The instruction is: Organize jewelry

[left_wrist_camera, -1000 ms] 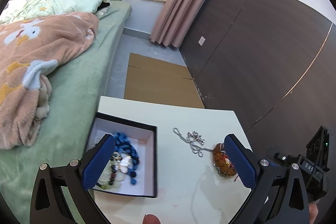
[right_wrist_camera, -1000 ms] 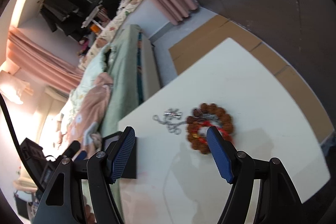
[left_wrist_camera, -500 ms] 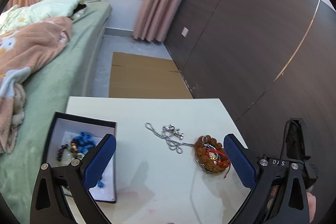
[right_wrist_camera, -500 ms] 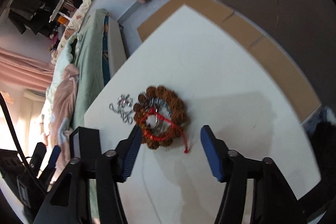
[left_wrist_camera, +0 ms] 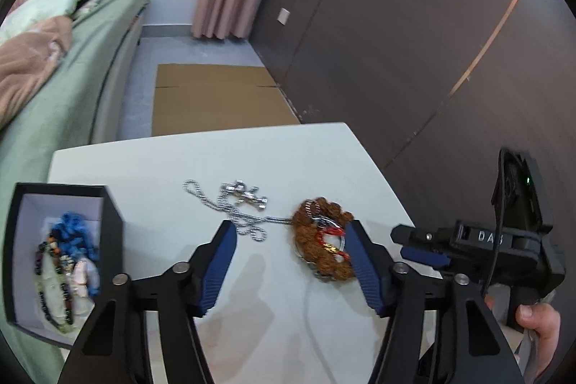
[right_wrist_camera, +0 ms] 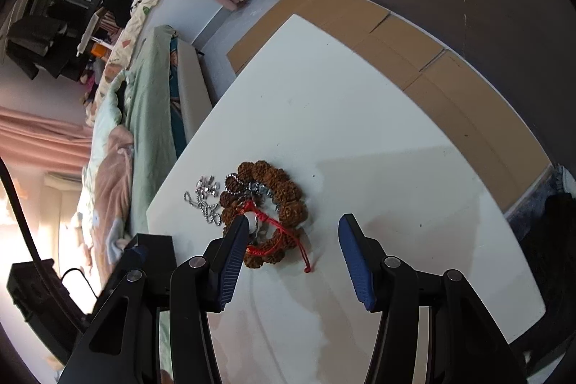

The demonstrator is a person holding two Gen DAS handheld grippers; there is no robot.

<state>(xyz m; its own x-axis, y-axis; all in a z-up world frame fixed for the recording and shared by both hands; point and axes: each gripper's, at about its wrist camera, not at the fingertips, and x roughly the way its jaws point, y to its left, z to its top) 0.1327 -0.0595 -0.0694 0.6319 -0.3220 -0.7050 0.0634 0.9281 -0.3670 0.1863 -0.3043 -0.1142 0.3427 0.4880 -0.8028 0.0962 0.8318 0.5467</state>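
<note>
With some beads already in the black box (left_wrist_camera: 64, 193), the brown seed bracelet (left_wrist_camera: 316, 258) and silver chain (left_wrist_camera: 234, 215) beside it wait on the tabletop (left_wrist_camera: 288, 161); my left tool (left_wrist_camera: 291, 261), just narrowing, and right tool (right_wrist_camera: 293, 251) gape, gripping nothing.

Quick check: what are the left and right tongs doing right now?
Left tongs: open, just been closing, holding nothing; brown seed-bead bracelet with red cord between them.
Right tongs: open, holding nothing, straddling the bracelet.
</note>
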